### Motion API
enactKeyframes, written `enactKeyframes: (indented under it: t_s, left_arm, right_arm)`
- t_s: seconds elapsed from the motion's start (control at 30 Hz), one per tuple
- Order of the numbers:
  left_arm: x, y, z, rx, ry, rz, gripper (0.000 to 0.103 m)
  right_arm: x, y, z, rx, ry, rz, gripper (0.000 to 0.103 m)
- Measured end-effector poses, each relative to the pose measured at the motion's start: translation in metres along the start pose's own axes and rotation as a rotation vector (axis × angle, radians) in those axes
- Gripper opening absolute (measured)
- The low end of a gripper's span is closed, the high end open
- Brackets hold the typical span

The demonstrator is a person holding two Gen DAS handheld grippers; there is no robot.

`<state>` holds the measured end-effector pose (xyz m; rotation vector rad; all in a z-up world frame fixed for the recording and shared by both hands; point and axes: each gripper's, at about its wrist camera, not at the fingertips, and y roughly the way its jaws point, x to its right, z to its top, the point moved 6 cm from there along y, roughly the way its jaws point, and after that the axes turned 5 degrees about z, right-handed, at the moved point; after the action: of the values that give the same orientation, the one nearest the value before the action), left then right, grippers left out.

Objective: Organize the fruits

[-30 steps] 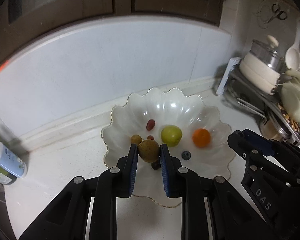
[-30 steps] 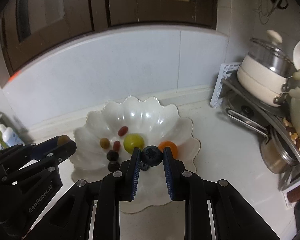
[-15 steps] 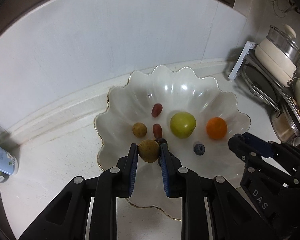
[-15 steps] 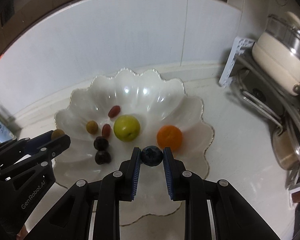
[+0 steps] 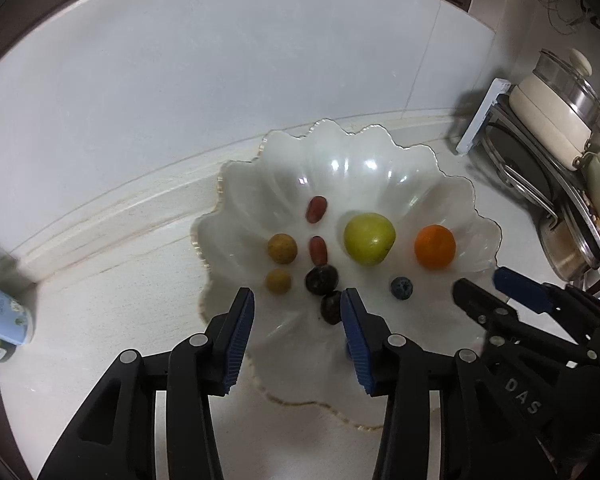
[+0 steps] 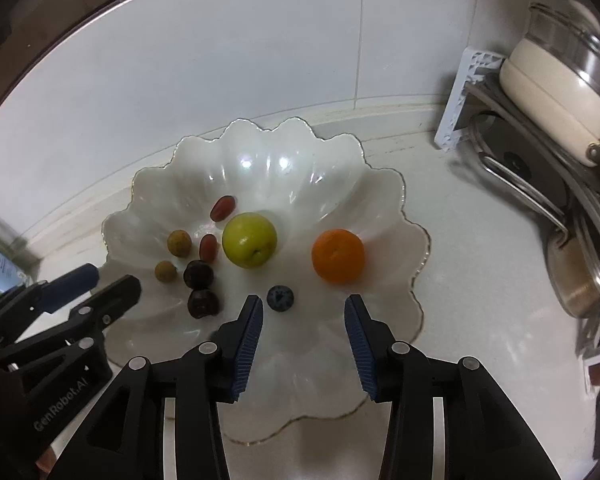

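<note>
Both claws (image 5: 297, 308) (image 6: 304, 316) just opened, empty, above the bowl (image 6: 380, 184).

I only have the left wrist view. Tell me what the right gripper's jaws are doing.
Observer: The right gripper has just been opening its jaws, and nothing is between them.
Operator: Place the blueberry against them.
Observer: The blueberry lies on the plate just ahead of the jaws, off to the dark fruits' side, untouched.
Operator: Report my gripper from that side.
Observer: The left gripper hangs over the plate's rim beside the small yellow fruit. Its jaws have just been opening and are empty.
</note>
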<state>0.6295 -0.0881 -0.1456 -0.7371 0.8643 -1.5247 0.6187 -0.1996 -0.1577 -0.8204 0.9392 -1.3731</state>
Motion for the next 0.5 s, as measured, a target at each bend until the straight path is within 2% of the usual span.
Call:
enactKeyframes:
  t_s: [0.1, 0.23, 0.37, 0.5]
  left_arm:
    - [-0.005, -0.016, -0.005, 0.045, 0.027, 0.055, 0.056]
    - [-0.013, -0.043, -0.014, 0.122, 0.068, 0.112, 0.058]
    - [-0.022, -0.076, -0.028, 0.196, 0.090, 0.102, 0.066]
    - [-0.028, -0.110, -0.043, 0.282, 0.126, 0.113, 0.069]
  right_arm:
    - [-0.002, -0.016, -0.006, 0.035, 0.007, -0.003, 0.044]
    - [-0.011, -0.046, -0.016, 0.121, 0.000, -0.031, 0.045]
    - [-0.025, -0.082, -0.033, 0.214, 0.007, -0.051, 0.057]
    - [-0.036, -0.116, -0.055, 0.298, 0.017, -0.076, 0.058]
